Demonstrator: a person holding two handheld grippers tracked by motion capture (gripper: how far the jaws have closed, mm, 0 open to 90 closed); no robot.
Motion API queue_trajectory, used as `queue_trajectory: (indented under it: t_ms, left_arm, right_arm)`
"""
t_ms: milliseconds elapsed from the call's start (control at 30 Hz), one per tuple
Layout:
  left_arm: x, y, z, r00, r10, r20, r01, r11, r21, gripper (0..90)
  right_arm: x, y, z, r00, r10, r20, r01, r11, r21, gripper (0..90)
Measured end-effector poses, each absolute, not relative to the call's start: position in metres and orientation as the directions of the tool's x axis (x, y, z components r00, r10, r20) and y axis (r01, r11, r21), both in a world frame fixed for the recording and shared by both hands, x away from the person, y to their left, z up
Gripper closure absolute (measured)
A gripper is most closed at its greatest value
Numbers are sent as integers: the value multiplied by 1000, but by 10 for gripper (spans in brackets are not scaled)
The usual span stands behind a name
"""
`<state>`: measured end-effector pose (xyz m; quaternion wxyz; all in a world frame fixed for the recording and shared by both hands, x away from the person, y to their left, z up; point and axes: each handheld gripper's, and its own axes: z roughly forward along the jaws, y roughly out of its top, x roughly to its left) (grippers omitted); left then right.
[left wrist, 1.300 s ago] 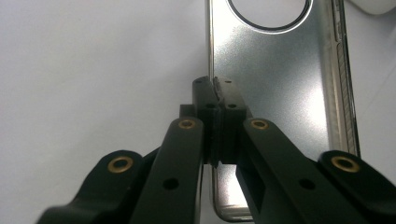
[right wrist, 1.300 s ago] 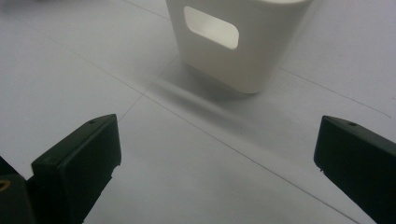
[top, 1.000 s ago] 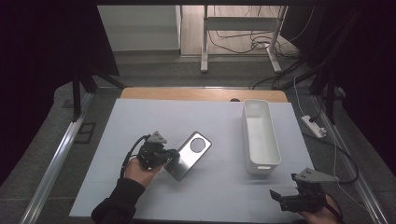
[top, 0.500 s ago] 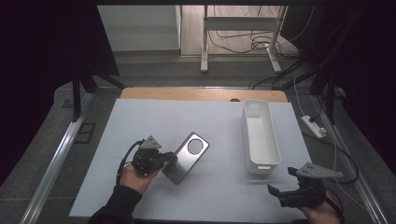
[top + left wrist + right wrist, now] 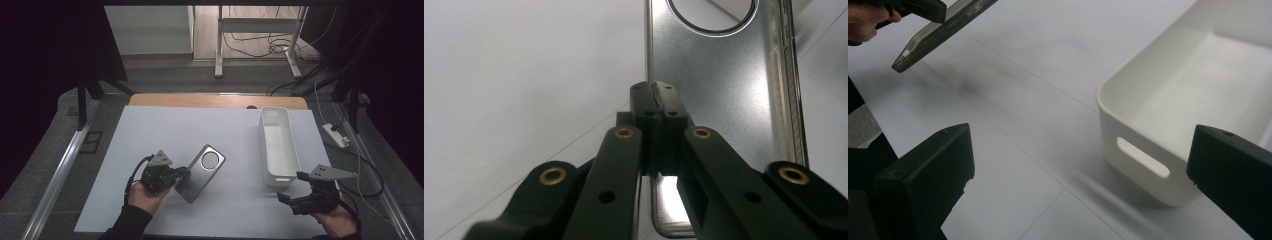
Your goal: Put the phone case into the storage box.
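A grey, see-through phone case [image 5: 204,170] with a round camera hole hangs tilted just above the white table top. My left gripper [image 5: 181,173] is shut on its near long edge. The left gripper view shows the pinched jaws [image 5: 656,97] on the case [image 5: 724,85]. My right gripper [image 5: 291,187] stands open at the near right, nothing between its fingers, close to the front end of a white bin [image 5: 278,176]. In the right gripper view the wide jaws [image 5: 1080,165] frame the bin's handle wall [image 5: 1148,150], with the case [image 5: 943,30] far off at top left.
The long white bin has nothing inside and lies along the table's right side. A wooden strip [image 5: 215,101] borders the far edge of the white mat [image 5: 165,130]. Cables and a power strip [image 5: 336,135] lie on the floor to the right.
My left gripper has drawn the phone case a little toward the near left. My right gripper has risen slightly and stays open.
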<state>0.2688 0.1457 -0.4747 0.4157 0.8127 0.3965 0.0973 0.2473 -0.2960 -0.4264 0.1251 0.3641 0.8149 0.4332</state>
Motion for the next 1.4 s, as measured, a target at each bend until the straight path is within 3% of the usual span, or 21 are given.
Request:
queue_trajectory:
  t_ms: [1400]
  left_arm:
    - [255, 133, -468, 679, 715, -164, 524, -316, 791, 892]
  right_arm:
    - [282, -224, -429, -772, 590, 238, 515, 360, 778, 0]
